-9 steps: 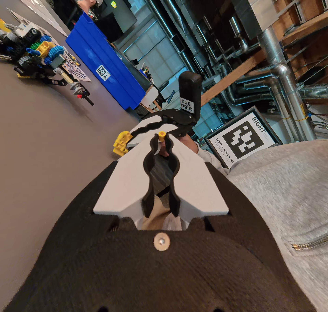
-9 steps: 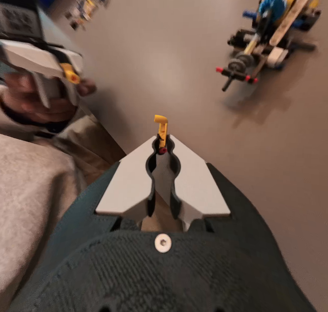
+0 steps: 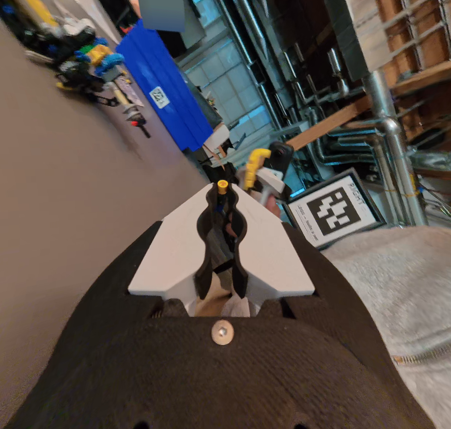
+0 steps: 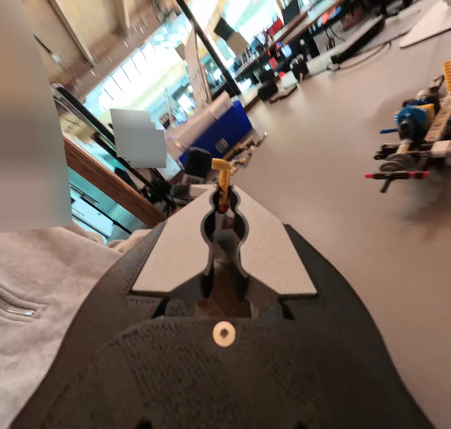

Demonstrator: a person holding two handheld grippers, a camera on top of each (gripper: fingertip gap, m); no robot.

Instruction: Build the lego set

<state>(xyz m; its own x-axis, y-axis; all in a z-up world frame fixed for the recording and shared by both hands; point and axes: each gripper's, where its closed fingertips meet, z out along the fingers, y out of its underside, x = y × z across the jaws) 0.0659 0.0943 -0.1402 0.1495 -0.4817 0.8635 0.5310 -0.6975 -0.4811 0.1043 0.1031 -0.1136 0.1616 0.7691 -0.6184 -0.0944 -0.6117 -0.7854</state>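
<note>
My left gripper (image 3: 222, 189) is shut on a small yellow peg (image 3: 222, 186) held at its fingertips, above the grey table. My right gripper (image 4: 224, 192) is shut on a yellow angled lego beam (image 4: 222, 178) that sticks up past its tips, with a red pin at its base. The right gripper and its beam (image 3: 253, 170) also show in the left wrist view, just right of and beyond the peg. The part-built lego model (image 4: 415, 146) stands on the table at the right of the right wrist view, and far left in the left wrist view (image 3: 83, 63).
A blue bin (image 3: 161, 87) stands at the table's far edge; it also shows in the right wrist view (image 4: 219, 134). A framed marker sign (image 3: 334, 212) leans beside my grey sleeve (image 3: 390, 283). Loose lego parts (image 4: 239, 158) lie by the bin. Tip to tip, the grippers are about 5 cm apart.
Both grippers have swung upward and turned. The right gripper with the yellow beam now stands upright to the right of the peg; before, it lay across just behind it.
</note>
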